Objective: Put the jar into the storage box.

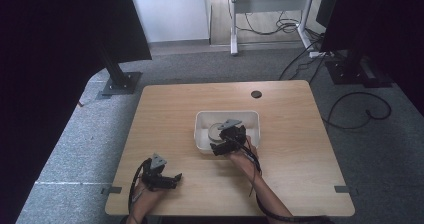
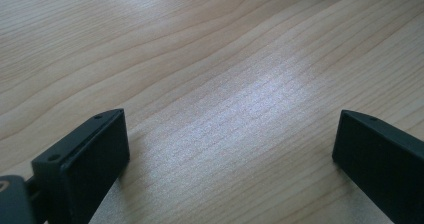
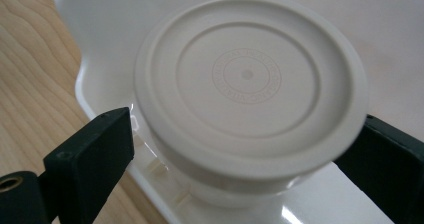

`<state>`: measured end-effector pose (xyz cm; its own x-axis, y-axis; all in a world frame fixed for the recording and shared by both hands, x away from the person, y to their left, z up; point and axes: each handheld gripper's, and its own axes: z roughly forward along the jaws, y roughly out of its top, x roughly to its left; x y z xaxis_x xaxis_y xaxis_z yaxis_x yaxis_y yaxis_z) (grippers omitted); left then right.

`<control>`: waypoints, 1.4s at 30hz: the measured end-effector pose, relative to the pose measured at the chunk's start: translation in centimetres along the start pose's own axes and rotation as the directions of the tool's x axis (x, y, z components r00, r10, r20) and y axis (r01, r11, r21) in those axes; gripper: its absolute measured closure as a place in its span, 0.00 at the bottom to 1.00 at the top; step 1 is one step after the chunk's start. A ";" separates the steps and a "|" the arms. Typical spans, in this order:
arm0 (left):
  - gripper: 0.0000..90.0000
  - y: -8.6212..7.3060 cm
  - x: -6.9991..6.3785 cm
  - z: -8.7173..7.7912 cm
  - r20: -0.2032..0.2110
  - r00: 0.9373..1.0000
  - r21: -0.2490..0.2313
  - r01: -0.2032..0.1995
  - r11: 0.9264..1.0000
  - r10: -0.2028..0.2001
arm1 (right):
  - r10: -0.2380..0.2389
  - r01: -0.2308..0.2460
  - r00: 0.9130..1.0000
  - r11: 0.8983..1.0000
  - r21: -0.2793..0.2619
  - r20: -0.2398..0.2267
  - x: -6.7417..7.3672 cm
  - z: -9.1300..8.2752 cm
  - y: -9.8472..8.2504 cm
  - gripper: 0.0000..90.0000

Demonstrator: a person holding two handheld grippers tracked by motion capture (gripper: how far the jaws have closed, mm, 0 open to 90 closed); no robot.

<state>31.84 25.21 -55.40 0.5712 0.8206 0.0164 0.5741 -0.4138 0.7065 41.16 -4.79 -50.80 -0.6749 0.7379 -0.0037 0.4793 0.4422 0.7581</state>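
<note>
A white rectangular tray (image 1: 252, 116) sits right of the table's middle. Inside it stands a round jar (image 1: 216, 130) with a beige lid (image 3: 247, 76). My right gripper (image 1: 220, 139) reaches into the tray from the near side. It is open, with one jaw on each side of the jar just under the lid; a small gap shows at the left jaw. The tray's white wall (image 3: 100, 14) rises behind the jar. My left gripper (image 1: 175, 180) rests low near the table's front left, open, with bare wood between its jaws (image 2: 230, 139).
A dark round hole (image 1: 256, 94) marks the wooden table (image 1: 165, 114) near its far edge. Black stands (image 1: 120, 81) rise off the far-left and far-right corners. Cables (image 1: 357, 111) trail over the grey carpet on the right. A white desk frame (image 1: 267, 6) is at the back.
</note>
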 end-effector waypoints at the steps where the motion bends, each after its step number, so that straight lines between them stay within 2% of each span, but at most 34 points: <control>1: 0.02 0.0 0.0 0.0 0.000 1.000 0.000 0.000 1.000 0.000 | -0.002 0.002 1.000 1.000 -0.004 0.000 0.0 -0.2 0.0 0.04; 15: 0.02 0.0 0.0 0.0 0.000 1.000 0.000 -0.002 1.000 0.002 | -0.062 0.061 0.998 0.998 -0.022 -0.022 0.0 -2.6 -0.2 0.05; 42: 0.02 0.0 0.0 0.0 0.000 1.000 0.002 -0.002 1.000 0.002 | -0.081 0.080 0.996 0.996 -0.034 -0.027 -0.7 -5.5 -2.3 0.06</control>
<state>31.84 25.22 -55.39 0.5722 0.8199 0.0176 0.5741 -0.4158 0.7053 37.42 -9.12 -48.96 -0.7264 0.6856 -0.0470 0.4048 0.4821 0.7770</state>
